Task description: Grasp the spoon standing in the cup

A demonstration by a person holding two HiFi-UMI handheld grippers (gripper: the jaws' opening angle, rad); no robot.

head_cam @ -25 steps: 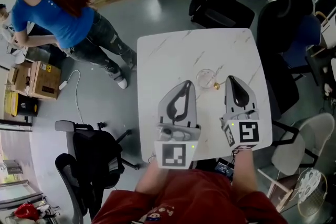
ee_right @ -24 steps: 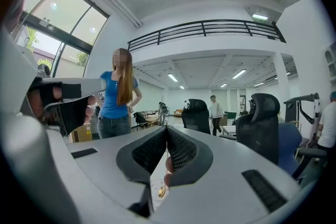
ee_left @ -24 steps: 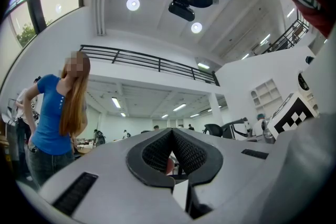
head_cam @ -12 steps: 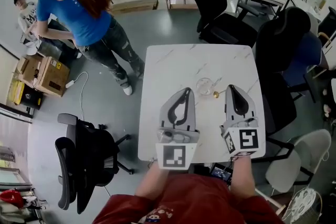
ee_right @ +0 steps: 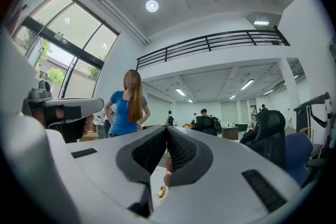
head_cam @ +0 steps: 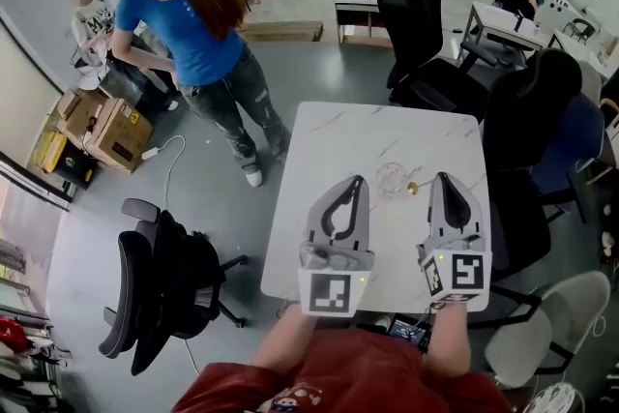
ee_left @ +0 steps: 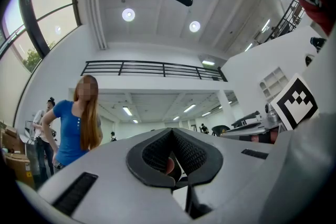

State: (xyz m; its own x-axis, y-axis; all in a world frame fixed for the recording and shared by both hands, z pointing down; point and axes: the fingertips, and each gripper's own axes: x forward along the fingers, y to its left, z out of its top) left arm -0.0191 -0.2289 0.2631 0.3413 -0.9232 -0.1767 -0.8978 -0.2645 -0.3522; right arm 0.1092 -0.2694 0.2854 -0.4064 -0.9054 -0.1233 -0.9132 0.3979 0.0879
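On the white tabletop (head_cam: 360,126), near its middle, stands 1 clear glass cup (head_cam: 391,176). It sits between the tips of the 2 claws, touched by neither.

Contents: the spoon (head_cam: 411,190) leans in the cup, its gold end projecting past the rim on the right. Nothing else can be made out inside; the glass is too small in the head view to rule out liquid.

Left claw (head_cam: 357,180): clenched, tips met, nothing between them, just left of the cup. Right claw (head_cam: 442,176): likewise clenched and empty, to the right of the cup and nearer the spoon's gold end. In the right gripper view a gold glint shows low under the jaws, probably that end.

Step in hand: approach. The grasp is not yet made, and neither claw is set to take anything.

Next move, as judged: the right claw is better placed. It needs its jaws released, then a short advance leftward so the gold end lies between them, then closure on the handle.

Risk noted: the cup looks light, so a sideways push on the spoon could tip or slide it. The left claw is placed to steady it if required.
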